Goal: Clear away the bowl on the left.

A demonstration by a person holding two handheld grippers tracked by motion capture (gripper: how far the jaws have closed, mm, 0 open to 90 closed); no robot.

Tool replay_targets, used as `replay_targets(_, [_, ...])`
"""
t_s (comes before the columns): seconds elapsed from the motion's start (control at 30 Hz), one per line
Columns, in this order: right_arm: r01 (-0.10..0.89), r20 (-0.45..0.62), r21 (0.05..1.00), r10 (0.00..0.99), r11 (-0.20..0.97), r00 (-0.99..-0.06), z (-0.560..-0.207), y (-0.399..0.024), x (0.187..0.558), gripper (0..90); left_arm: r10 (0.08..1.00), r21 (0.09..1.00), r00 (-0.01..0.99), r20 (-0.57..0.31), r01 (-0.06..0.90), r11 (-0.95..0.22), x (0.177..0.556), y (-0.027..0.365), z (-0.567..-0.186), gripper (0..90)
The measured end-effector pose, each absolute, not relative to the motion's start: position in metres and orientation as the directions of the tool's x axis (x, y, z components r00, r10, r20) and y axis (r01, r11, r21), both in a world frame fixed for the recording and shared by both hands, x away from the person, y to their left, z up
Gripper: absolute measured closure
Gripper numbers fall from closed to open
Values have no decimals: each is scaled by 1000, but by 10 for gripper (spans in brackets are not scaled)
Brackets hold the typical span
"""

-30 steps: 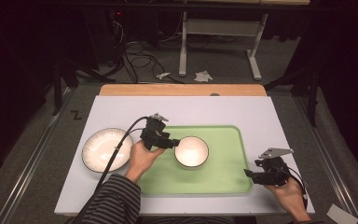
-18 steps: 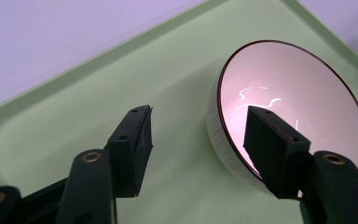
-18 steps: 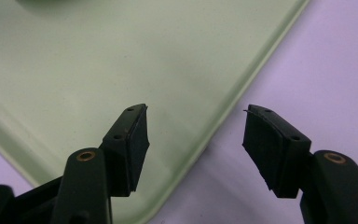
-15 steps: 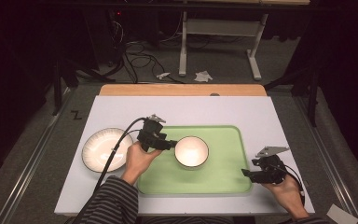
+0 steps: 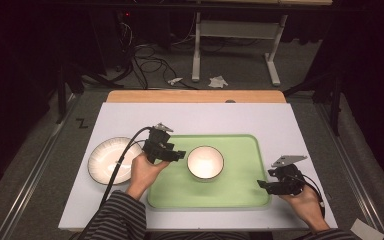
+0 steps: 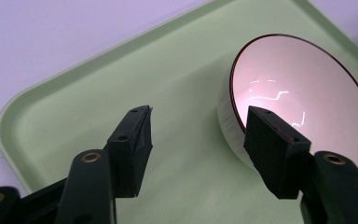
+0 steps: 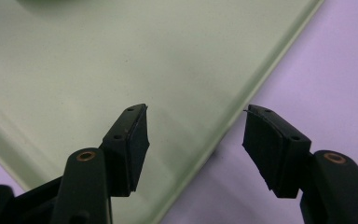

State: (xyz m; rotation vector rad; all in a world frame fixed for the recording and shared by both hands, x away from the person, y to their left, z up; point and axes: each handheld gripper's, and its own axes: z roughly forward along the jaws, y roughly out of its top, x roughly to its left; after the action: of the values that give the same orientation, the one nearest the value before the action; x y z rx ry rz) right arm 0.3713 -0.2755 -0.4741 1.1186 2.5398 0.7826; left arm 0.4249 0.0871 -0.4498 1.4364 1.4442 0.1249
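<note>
Change: since a second ago the left tongs [image 5: 179, 155] have drawn back a little from the bowl [image 5: 205, 162] – a clear strip of tray now shows between the tips and the bowl's wall; the right tongs [image 5: 261, 184] have barely shifted.
Left tongs: jaws wide apart, nothing pressed between them; in the left gripper view [image 6: 198, 130] one pad stands over bare tray and the other in front of the bowl's near wall, without gripping it.
Right tongs: jaws wide and empty; in the right gripper view [image 7: 196, 128] they straddle the tray's edge – one pad over the green, the other over the counter.
Bowl: small, white inside with a dark rim, upright on the green tray [image 5: 240, 192], a little left of the tray's middle; in the left gripper view [image 6: 303, 98] its inside catches a bright glare.
Tray: lies flat on the white counter [image 5: 260, 120], long side toward the person.
Plate: a white ribbed plate [image 5: 102, 160] sits on the counter just left of the tray, beside the left hand [image 5: 145, 172].
Right hand: the right hand [image 5: 305, 202] rests at the tray's near right corner.
</note>
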Motion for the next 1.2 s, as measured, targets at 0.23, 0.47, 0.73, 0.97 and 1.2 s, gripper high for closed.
replay_targets(0.23, [610, -16, 555, 741, 565, -671, -475, -273, 374, 415, 784, 699, 271, -558, 663, 268, 422, 90, -448, 420])
replay_targets(0.47, [607, -15, 555, 736, 570, -677, -475, -272, 376, 415, 795, 702, 266, -545, 663, 260, 420, 94, -449, 420])
replay_targets(0.73, [599, -17, 547, 723, 584, -690, -476, -268, 380, 414, 800, 707, 256, -543, 653, 271, 415, 101, -446, 420])
replay_targets(0.97, [596, -17, 543, 717, 592, -697, -477, -265, 383, 414, 806, 707, 245, -539, 652, 275, 409, 106, -447, 420])
replay_targets(1.2, [592, -15, 543, 713, 595, -701, -477, -263, 385, 414, 815, 716, 237, -529, 640, 279, 402, 115, -446, 421])
